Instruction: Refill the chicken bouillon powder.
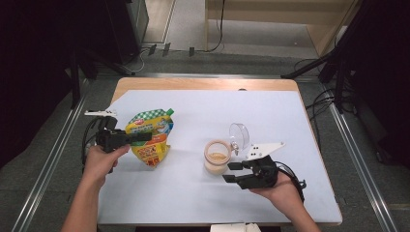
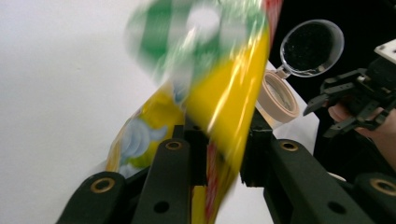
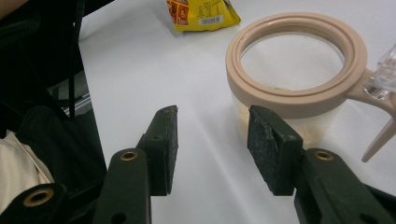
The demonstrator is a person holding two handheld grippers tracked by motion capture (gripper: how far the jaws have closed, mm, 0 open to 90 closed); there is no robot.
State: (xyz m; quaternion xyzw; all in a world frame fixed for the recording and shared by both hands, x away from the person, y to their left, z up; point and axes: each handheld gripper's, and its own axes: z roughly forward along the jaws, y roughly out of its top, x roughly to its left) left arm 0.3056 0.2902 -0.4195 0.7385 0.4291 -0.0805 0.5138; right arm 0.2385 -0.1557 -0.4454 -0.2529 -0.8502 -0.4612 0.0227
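Left claw (image 2: pixel 223 156) loosening around yellow pouch (image 2: pixel 224 93), right claw (image 3: pixel 212 140) released beside jar (image 3: pixel 294 70)

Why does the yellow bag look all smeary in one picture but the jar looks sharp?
In the left gripper view the bag sits very close to the camera and looks smeared, with a bright streak of glare down its shiny side. In the right gripper view the jar has a crisp rim. In the high view everything looks small and a bit soft.

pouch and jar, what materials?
Pouch: glossy printed plastic film, likely; it creases and throws bright glare in the left gripper view. Jar: clear body, probably plastic, with a matte beige rim and a clear hinged lid standing open.
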